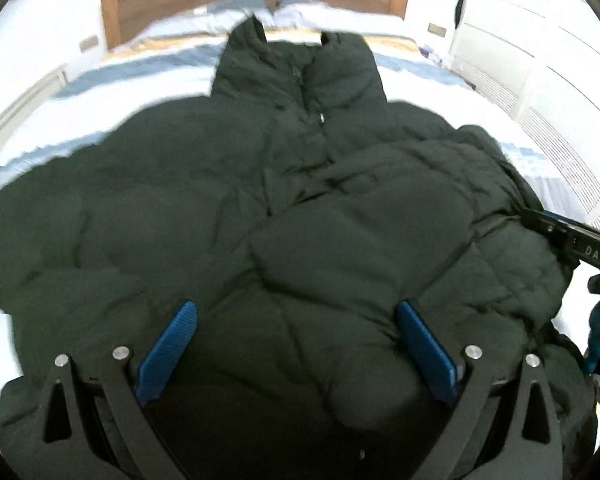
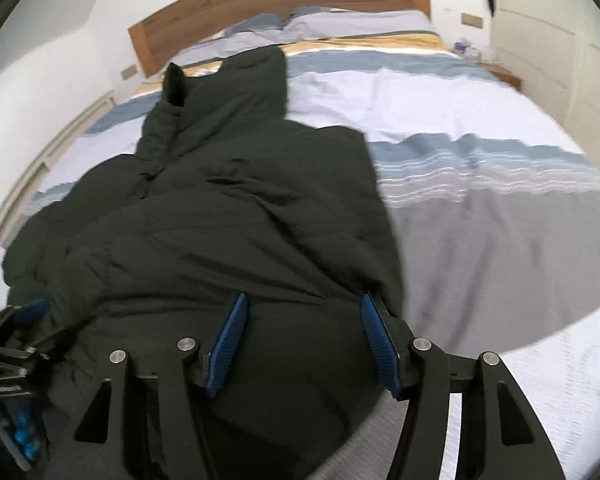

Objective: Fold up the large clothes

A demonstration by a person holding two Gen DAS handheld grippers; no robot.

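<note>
- Dark puffer jacket [image 1: 260, 220] lies front-up on the striped bed cover [image 2: 480, 160], collar toward the wooden headboard [image 2: 280, 4], hem toward the cameras.
- Right sleeve or side panel looks already folded in over the chest; the right edge of the jacket now runs fairly straight in the right wrist view. Left side is spread wide, not folded yet.
- Left gripper [image 1: 296, 320] hangs over the hem area, blue pads set wide apart, fabric below them but nothing pinched.
- Right gripper [image 2: 304, 320] sits low at the jacket's right hem edge, pads apart with fabric bulging between them; no firm clamp visible, so I read it as open, not holding.
- Step in hand, by my read: between folds, first side fold done, setting up for the left side.
- Next move likely needs the left gripper to reach out to the left sleeve, close on it, and carry it across to the zip line [image 1: 312, 120].
- Puffy fill will spring back; press it flat.
</note>
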